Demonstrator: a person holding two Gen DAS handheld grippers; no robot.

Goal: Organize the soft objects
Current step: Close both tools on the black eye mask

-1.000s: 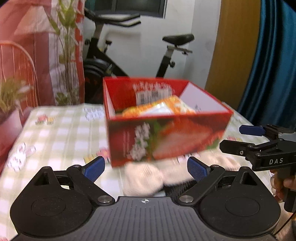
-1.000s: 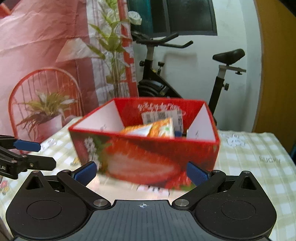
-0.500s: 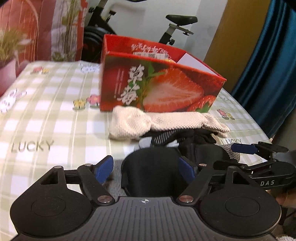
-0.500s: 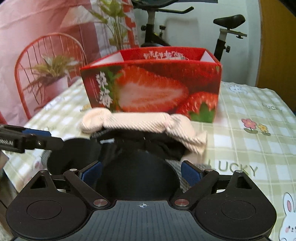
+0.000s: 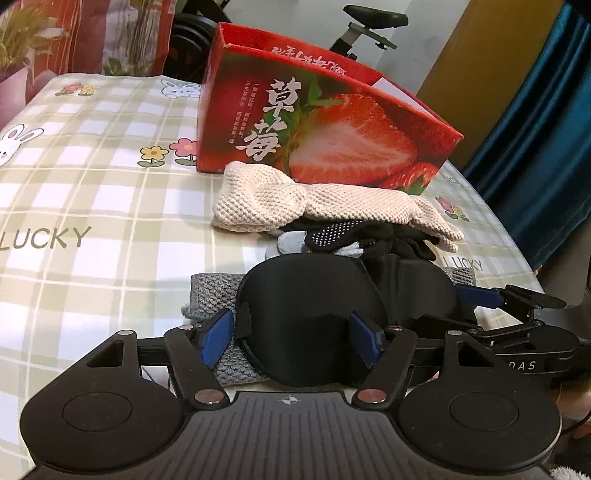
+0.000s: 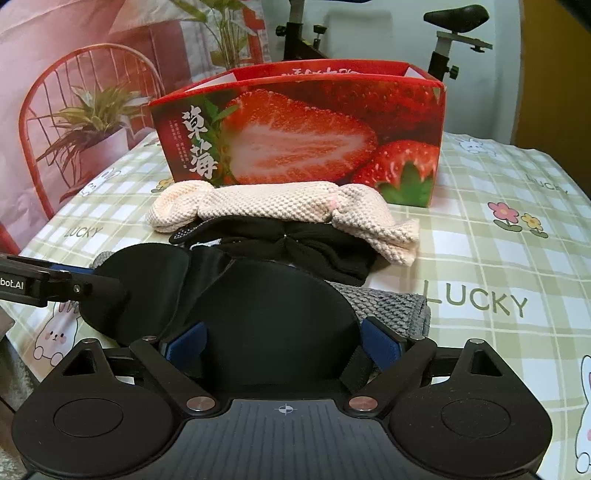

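A black sleep mask (image 5: 314, 306) lies on a grey knitted cloth (image 5: 210, 291) near the table's front edge. My left gripper (image 5: 291, 341) is open with its blue pads on either side of the mask's left cup. My right gripper (image 6: 282, 343) is open around the mask's right cup (image 6: 273, 314). Behind the mask lie black dotted gloves (image 5: 343, 230) and a cream knitted cloth (image 5: 295, 203). A red strawberry box (image 5: 321, 122) stands behind them; it also shows in the right wrist view (image 6: 303, 129).
The table has a green checked cloth (image 5: 92, 206) printed with LUCKY, rabbits and flowers. An exercise bike (image 6: 450, 33), a red wire chair (image 6: 48, 110) with a potted plant and a blue curtain (image 5: 535, 147) stand beyond the table.
Both grippers have dropped from box height and come down low over the pile. Their open fingers now straddle the black sleep mask, which lies closer than half a second ago.
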